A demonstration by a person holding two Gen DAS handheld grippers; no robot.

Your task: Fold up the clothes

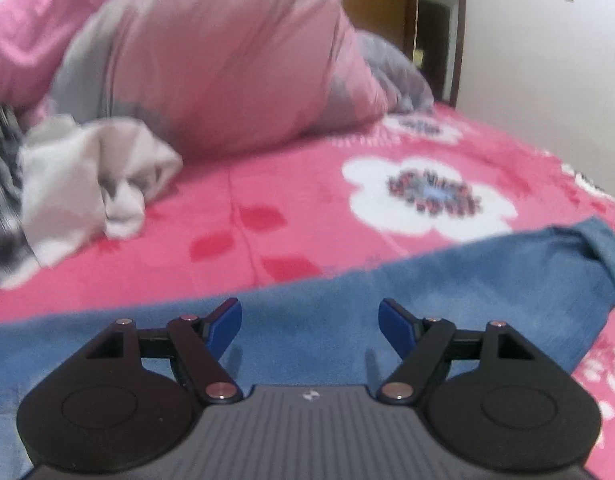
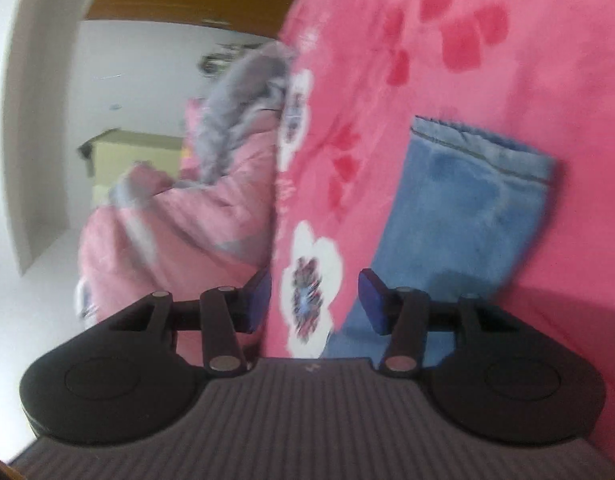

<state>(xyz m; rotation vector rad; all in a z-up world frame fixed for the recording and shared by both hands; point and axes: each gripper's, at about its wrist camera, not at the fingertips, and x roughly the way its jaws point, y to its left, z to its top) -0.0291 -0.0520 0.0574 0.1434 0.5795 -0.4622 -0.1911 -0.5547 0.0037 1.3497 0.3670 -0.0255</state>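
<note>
A puffy pink-and-grey quilt (image 1: 227, 52) is heaped at the back of the bed, a crumpled white garment (image 1: 87, 176) beside it. The blue jeans (image 1: 427, 300) lie flat on the fuzzy pink floral blanket (image 1: 307, 208), denim hem stitched and frayed. The left gripper (image 1: 309, 326) hovers over them, jaws wide apart, empty. The right gripper (image 2: 315, 300) is tilted sideways, jaws likewise spread, holding nothing.

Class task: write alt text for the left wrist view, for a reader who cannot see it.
An open left gripper hovers over a blue garment spread on a pink floral blanket. Behind lie a crumpled white cloth and a pink-and-grey quilt.
</note>
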